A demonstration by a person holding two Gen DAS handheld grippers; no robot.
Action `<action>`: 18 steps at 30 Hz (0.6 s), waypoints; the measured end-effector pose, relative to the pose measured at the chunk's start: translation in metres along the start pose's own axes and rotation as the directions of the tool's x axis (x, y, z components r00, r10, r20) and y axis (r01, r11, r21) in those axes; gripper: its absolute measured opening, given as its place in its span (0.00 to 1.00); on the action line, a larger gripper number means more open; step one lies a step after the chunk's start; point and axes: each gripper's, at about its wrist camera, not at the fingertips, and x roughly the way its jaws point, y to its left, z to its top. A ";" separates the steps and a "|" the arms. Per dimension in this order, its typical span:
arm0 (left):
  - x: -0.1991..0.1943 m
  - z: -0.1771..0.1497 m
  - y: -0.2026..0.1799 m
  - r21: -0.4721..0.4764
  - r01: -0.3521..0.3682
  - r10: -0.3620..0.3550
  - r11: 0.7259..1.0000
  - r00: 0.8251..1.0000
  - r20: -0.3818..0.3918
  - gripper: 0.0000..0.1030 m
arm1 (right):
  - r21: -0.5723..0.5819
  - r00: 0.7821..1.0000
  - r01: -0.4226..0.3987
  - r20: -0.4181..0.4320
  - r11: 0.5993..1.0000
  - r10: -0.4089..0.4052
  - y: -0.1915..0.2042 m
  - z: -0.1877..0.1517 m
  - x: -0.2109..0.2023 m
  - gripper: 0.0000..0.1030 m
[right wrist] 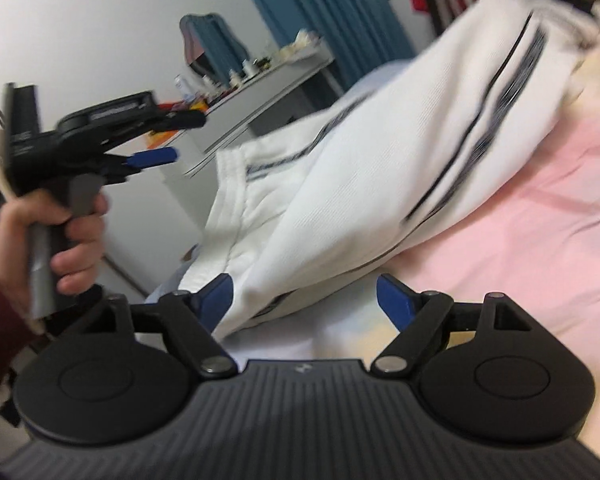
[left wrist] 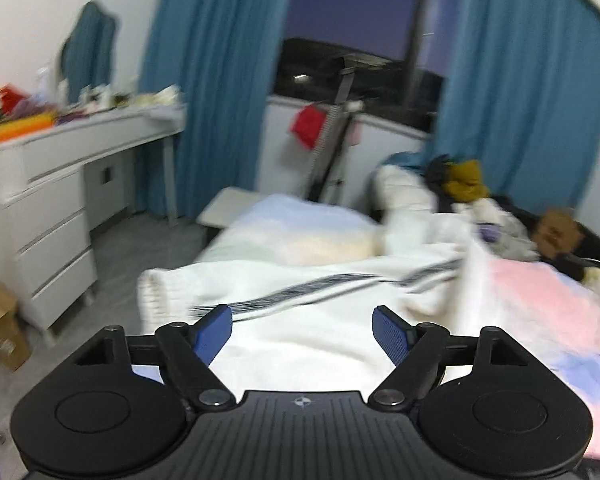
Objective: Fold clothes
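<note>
A white garment with dark stripes [left wrist: 300, 300] lies spread on the bed, its ribbed hem toward the left edge. In the right wrist view the same garment [right wrist: 380, 168] lies folded over on the pink bedsheet [right wrist: 520, 216]. My left gripper [left wrist: 302, 334] is open and empty, held just above the garment's near part. It also shows in the right wrist view [right wrist: 168, 136], held in a hand off to the left of the garment. My right gripper [right wrist: 304, 300] is open and empty, with the garment's near corner between its blue fingers [right wrist: 216, 296].
A white dresser [left wrist: 60, 200] with clutter on top stands left of the bed. Blue curtains [left wrist: 220, 80] frame a dark window. A pile of clothes [left wrist: 480, 200] lies at the bed's far right. A pillow [left wrist: 300, 232] sits beyond the garment. Cardboard boxes [left wrist: 0, 328] stand on the floor.
</note>
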 end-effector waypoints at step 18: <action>-0.002 -0.088 -0.168 0.083 0.170 -0.173 0.982 0.984 0.031 0.71 | -0.068 0.871 0.398 0.341 0.915 -0.354 -0.099 0.017 -0.170 0.78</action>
